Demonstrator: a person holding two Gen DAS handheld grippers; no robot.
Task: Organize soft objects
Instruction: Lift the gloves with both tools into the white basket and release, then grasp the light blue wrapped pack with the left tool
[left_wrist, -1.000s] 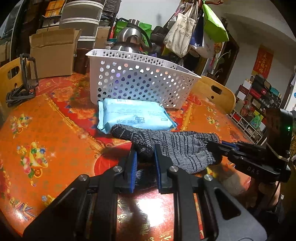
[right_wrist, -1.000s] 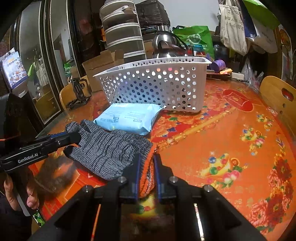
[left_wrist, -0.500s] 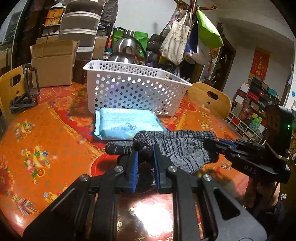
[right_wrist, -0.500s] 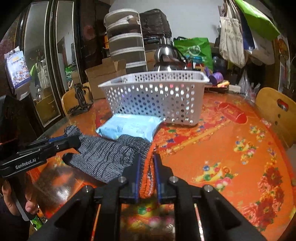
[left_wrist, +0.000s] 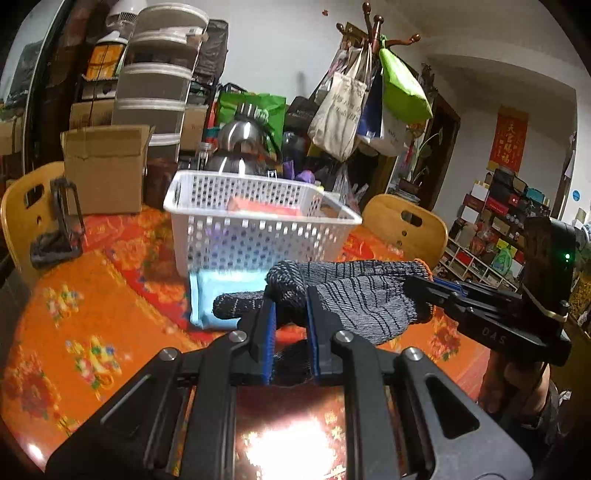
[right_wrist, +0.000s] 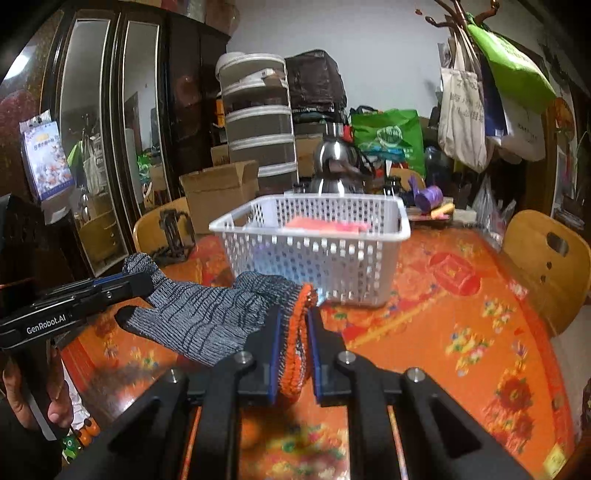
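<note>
A grey knit glove (left_wrist: 354, 295) with an orange cuff (right_wrist: 297, 325) hangs in the air between my two grippers, above the table. My left gripper (left_wrist: 290, 317) is shut on its finger end. My right gripper (right_wrist: 293, 332) is shut on the orange cuff. Each gripper shows in the other's view, the right one (left_wrist: 436, 291) and the left one (right_wrist: 129, 284). A white perforated basket (left_wrist: 258, 236) stands just beyond, with a red flat item inside (right_wrist: 325, 225). A light blue soft pack (left_wrist: 221, 299) lies on the table in front of the basket, under the glove.
The table has an orange-red flowered cloth (right_wrist: 461, 332). A cardboard box (left_wrist: 103, 170), a steel kettle (left_wrist: 240, 147) and a black stand (left_wrist: 59, 229) sit at the back. Wooden chairs (right_wrist: 546, 258) stand around the table.
Both grippers have lifted the glove off the table and carried it up toward the basket. The basket's inside now shows. The blue pack stays on the table.
</note>
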